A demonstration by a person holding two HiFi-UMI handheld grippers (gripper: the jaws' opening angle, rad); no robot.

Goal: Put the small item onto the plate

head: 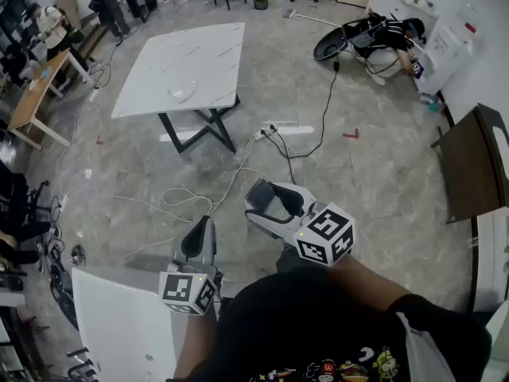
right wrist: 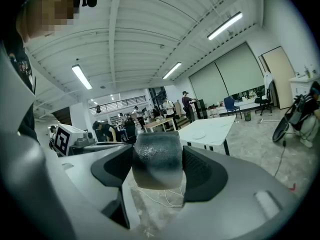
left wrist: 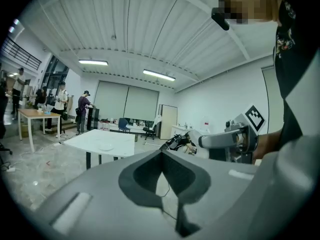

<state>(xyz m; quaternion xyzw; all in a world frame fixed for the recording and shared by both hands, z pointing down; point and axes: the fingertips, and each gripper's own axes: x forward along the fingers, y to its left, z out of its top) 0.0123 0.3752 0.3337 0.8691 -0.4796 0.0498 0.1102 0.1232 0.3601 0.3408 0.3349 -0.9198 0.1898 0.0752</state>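
A white plate (head: 181, 92) lies on the white marble-top table (head: 207, 50), well ahead of me across the floor. It also shows far off in the left gripper view as the plate (left wrist: 105, 147) and in the right gripper view as the plate (right wrist: 196, 135). My right gripper (right wrist: 158, 151) is shut on a small dark grey, rounded, cup-like item (right wrist: 156, 171), held between both pads. In the head view the right gripper (head: 278, 201) is near my body. My left gripper (head: 204, 225) is beside it, with its tips touching and nothing in it (left wrist: 161, 152).
Cables (head: 278, 142) trail over the floor between me and the table. Another white tabletop (head: 119, 317) is at my lower left, a dark brown one (head: 477, 165) at the right. A wooden desk (head: 32, 94) and several people stand at the far left.
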